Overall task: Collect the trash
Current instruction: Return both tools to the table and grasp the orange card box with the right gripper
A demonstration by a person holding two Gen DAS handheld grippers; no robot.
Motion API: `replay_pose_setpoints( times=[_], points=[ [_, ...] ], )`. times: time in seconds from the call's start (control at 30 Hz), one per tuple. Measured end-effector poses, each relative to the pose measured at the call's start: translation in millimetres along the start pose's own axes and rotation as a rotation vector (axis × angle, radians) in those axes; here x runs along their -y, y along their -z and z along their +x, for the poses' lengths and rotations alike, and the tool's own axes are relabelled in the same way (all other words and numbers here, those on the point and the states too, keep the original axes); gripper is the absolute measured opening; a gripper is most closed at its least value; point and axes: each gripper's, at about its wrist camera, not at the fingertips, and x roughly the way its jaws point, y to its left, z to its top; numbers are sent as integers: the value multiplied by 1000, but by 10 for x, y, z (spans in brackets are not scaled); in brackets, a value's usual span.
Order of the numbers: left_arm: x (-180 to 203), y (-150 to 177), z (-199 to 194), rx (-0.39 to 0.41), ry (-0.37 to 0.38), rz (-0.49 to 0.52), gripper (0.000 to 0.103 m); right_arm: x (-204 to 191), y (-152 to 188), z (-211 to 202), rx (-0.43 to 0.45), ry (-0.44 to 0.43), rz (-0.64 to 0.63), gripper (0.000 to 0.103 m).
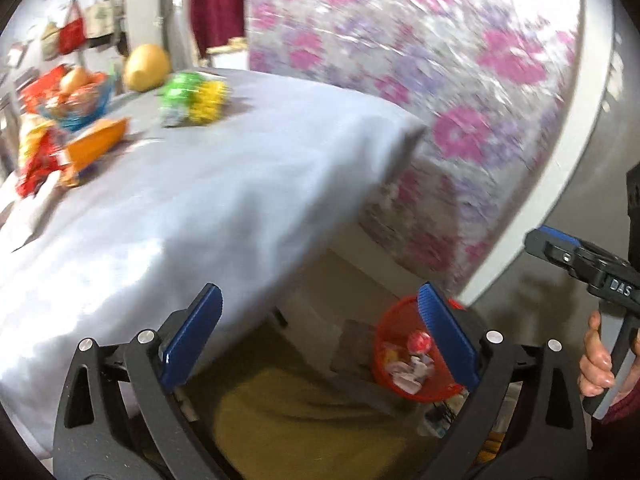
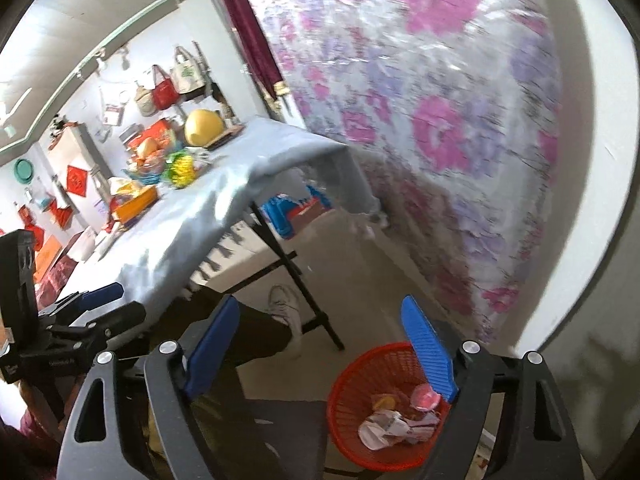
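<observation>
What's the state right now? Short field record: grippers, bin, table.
left gripper: open, nothing between its fingers
right gripper: open, nothing between its fingers
bin: red basket on the floor, crumpled wrappers inside
table: grey cloth, snack packets and a fruit bowl at the far end

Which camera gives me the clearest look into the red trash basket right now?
The right wrist view. There the red basket sits on the floor with most of its rim and the crumpled wrappers inside visible. In the left wrist view the basket is smaller, blurrier, and partly hidden behind a blue finger pad.
</observation>
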Motion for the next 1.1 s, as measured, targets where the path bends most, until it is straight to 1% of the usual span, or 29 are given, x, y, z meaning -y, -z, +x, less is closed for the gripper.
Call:
replay_pose_setpoints(
  times=[0.2, 0.33, 0.43, 0.5, 0.67, 0.73, 0.83, 0.9, 1.0, 1.03, 1.07, 1.1],
  points=[
    [-649, 12, -191, 39, -107, -116, 95, -506, -186, 147, -4, -90, -59, 85],
    [-1229, -32, -352, 63, -159, -238, 95, -943, -321, 300, -11, -154, -117, 88],
    [-1630, -69, -478, 84, -198, -304, 96, -1244, -397, 416, -19, -190, -164, 89],
    [-1865, -95, -519, 80, -232, -327, 96, -1427, -444, 510, -27, -213, -192, 90],
    [-2446, -145, -450, 18, -323, -369, 96, -1757, -544, 734, -50, -254, -230, 90],
    [-2647, -168, -376, -18, -316, -393, 96, -1886, -596, 830, -59, -272, -243, 90],
    [-2789, -224, -263, -46, -290, -413, 96, -2036, -658, 935, -67, -293, -262, 90],
    [-2862, -290, -153, -74, -270, -406, 96, -2169, -720, 1023, -75, -314, -273, 90],
    [-2927, -373, 10, -124, -283, -399, 96, -2353, -807, 1165, -91, -348, -278, 90],
    [-2956, -389, 59, -145, -277, -403, 96, -2415, -817, 1189, -94, -355, -278, 90],
    [-2978, -409, 107, -158, -266, -395, 96, -2477, -842, 1238, -99, -364, -278, 90],
    [-2973, -427, 134, -163, -276, -377, 96, -2551, -872, 1297, -108, -376, -278, 90]
  ],
)
